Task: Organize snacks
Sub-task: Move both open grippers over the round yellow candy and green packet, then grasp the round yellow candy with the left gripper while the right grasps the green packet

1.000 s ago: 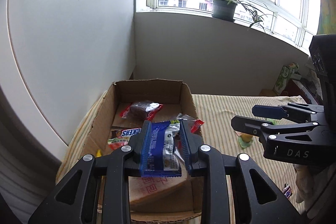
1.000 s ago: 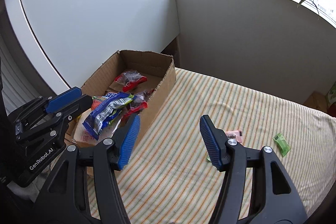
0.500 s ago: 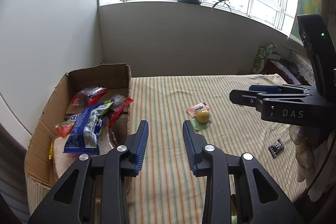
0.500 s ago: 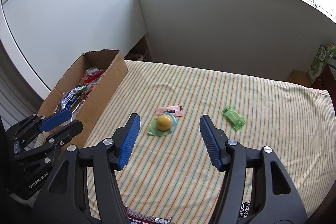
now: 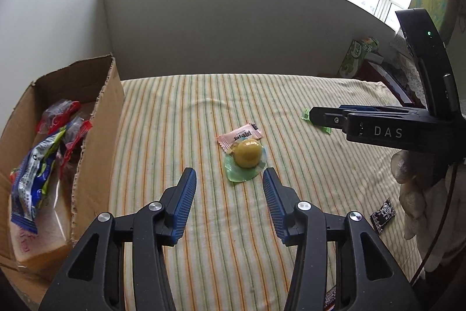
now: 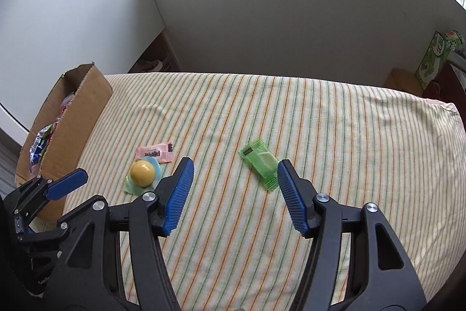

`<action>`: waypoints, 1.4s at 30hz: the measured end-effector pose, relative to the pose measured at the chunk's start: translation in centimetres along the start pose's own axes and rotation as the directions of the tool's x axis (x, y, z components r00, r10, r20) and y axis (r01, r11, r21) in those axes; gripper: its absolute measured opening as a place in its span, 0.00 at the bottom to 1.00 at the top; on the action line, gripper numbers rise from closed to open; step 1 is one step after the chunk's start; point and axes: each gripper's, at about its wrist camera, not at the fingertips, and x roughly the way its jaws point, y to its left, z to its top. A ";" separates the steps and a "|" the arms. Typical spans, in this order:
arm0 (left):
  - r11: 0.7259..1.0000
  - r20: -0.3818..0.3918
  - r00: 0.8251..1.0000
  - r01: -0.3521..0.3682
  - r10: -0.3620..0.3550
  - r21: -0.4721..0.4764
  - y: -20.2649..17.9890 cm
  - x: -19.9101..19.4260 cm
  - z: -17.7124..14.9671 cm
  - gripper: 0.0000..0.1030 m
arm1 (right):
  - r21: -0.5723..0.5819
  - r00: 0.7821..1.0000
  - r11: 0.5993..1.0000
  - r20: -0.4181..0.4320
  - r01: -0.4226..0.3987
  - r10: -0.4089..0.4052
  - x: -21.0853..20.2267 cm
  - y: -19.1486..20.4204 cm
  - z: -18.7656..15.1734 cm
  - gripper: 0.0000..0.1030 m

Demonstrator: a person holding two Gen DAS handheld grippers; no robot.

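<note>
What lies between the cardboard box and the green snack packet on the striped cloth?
In the right wrist view, between the cardboard box and the green snack packet lie a pink wrapped candy and a yellow jelly cup, touching each other; otherwise bare striped cloth.

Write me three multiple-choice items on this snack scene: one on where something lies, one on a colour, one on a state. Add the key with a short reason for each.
1. Where does the pink packet lie?
A. Inside the cardboard box
B. On the striped cloth, touching the round yellow snack
C. On the windowsill

2. What colour is the packet ahead of the right tool?
A. Green
B. Red
C. Black

3. What is between the fingers of the left tool?
A. A blue bag
B. The pink packet
C. Nothing

Key:
1 B: the pink packet rests on the striped cloth against the yellow snack, outside the cardboard box.
2 A: the green packet lies just beyond that tool's fingertips.
3 C: its jaws are opening with only cloth showing between them; the blue bag sits in the box.
</note>
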 end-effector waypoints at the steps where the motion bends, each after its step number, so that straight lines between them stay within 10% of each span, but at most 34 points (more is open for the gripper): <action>1: 1.000 -0.005 1.000 -0.004 0.004 0.002 -0.1 0.3 0.1 0.45 | 0.002 1.000 1.000 -0.002 0.000 0.000 0.2 -0.3 0.1 0.60; 25: 0.999 -0.060 0.998 -0.034 0.033 -0.024 -0.8 4.6 1.4 0.50 | -0.114 0.998 0.992 -0.042 0.046 -0.052 4.1 0.5 0.7 0.60; 35: 0.999 -0.058 0.998 -0.037 0.037 0.002 -1.1 4.5 1.2 0.33 | -0.145 0.995 0.986 -0.052 0.082 -0.090 4.2 1.7 0.2 0.24; 42: 0.999 -0.051 0.998 -0.044 0.044 0.018 -1.3 4.3 1.1 0.33 | -0.140 0.995 0.987 -0.044 0.079 -0.086 3.4 1.2 -0.5 0.23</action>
